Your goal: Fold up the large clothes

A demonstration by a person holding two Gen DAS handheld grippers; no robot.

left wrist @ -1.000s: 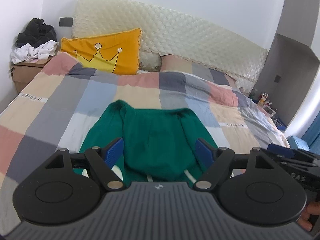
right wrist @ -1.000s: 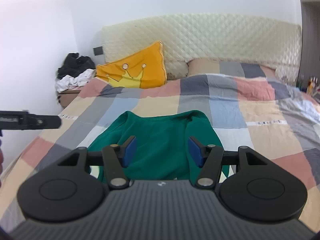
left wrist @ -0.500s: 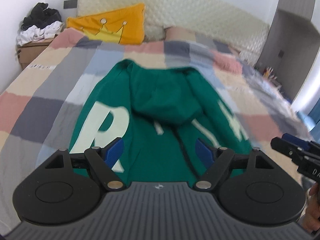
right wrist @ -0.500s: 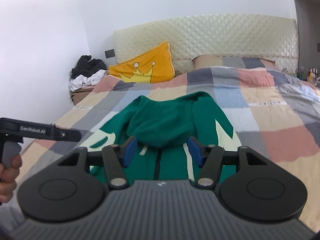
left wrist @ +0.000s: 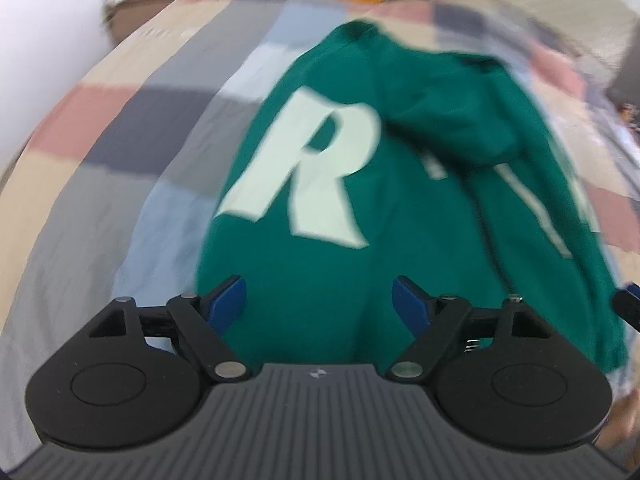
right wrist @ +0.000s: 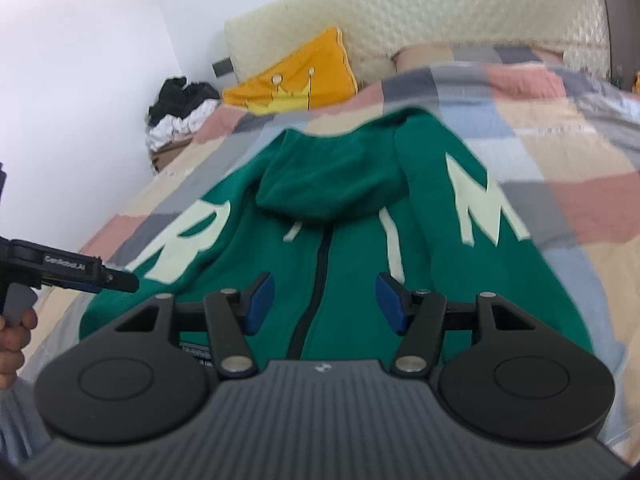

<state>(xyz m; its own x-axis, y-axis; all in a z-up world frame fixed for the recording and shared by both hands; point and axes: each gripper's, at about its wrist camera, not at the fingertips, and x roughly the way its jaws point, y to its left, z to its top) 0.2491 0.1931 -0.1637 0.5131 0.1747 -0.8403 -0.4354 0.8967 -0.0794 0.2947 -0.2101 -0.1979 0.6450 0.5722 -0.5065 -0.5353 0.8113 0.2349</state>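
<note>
A green zip hoodie (left wrist: 400,220) (right wrist: 360,248) with large pale letters lies spread on the checked bedcover (right wrist: 580,208), its hood folded down over the chest. My left gripper (left wrist: 318,302) hovers open over the hoodie's near hem, below the letter R (left wrist: 316,168), with nothing between its blue pads (left wrist: 228,300). My right gripper (right wrist: 325,302) is open too, above the zip (right wrist: 316,280) near the hem and holding nothing. In the right wrist view the left gripper (right wrist: 124,280) shows side-on at the hoodie's left edge, held by a hand (right wrist: 14,340). The left wrist view is blurred.
A yellow crown pillow (right wrist: 296,76) leans on the quilted headboard (right wrist: 440,12). Black and white clothes (right wrist: 180,112) are piled on a bedside stand by the white wall. A checked pillow (right wrist: 460,54) lies at the bed's head.
Both grippers have come down close over the hoodie. The left one now tilts steeply down, so the letter R fills its view. Neither pair of jaws has visibly changed.
</note>
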